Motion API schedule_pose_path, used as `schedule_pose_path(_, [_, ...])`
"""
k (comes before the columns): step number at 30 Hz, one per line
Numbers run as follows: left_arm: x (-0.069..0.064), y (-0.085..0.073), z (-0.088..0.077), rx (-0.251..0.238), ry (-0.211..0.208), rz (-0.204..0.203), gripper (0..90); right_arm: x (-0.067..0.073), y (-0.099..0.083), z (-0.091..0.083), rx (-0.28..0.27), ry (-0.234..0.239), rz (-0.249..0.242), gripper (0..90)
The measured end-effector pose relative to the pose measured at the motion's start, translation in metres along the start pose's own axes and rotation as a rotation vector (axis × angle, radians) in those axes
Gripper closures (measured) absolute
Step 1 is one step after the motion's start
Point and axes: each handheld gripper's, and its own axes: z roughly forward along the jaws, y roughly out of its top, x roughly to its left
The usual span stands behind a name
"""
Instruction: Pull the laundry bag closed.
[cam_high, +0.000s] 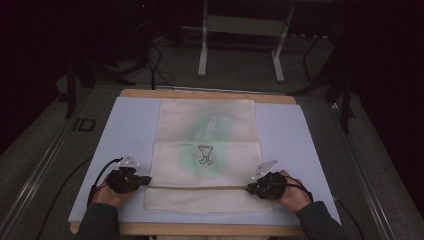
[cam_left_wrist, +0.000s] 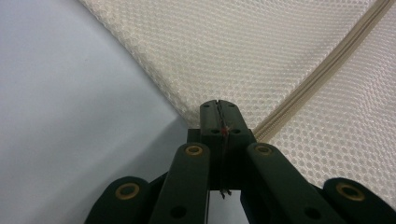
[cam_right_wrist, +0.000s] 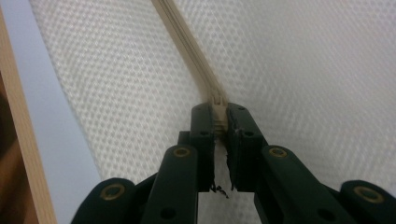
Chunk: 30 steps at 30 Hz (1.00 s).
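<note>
I clench the left hand-held gripper on the mesh bag's edge; the right hand-held gripper pinches the zip pull, ready to slide left.

Cream mesh bag showing against a pale blue mat

The mesh bag is showing cream-white with a fine honeycomb weave, a beige zipper crossing it, a faint green patch glowing through and 1 small black outline drawing at its middle. The mat is appearing pale blue, edged by a light wooden table. The 2 grippers are looking black with brass-coloured rivets.
</note>
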Motion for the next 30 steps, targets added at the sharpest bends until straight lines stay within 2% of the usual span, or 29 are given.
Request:
schedule_pose_path(8, [0.000, 0.000, 0.000, -0.001, 0.001, -0.001, 89.8, -0.003, -0.009, -0.006, 0.007, -0.009, 0.027, 82.3])
schedule_pose_path(30, [0.000, 0.000, 0.000, -0.001, 0.001, 0.001, 89.8, -0.010, -0.020, -0.014, 0.006, -0.008, 0.041, 82.4])
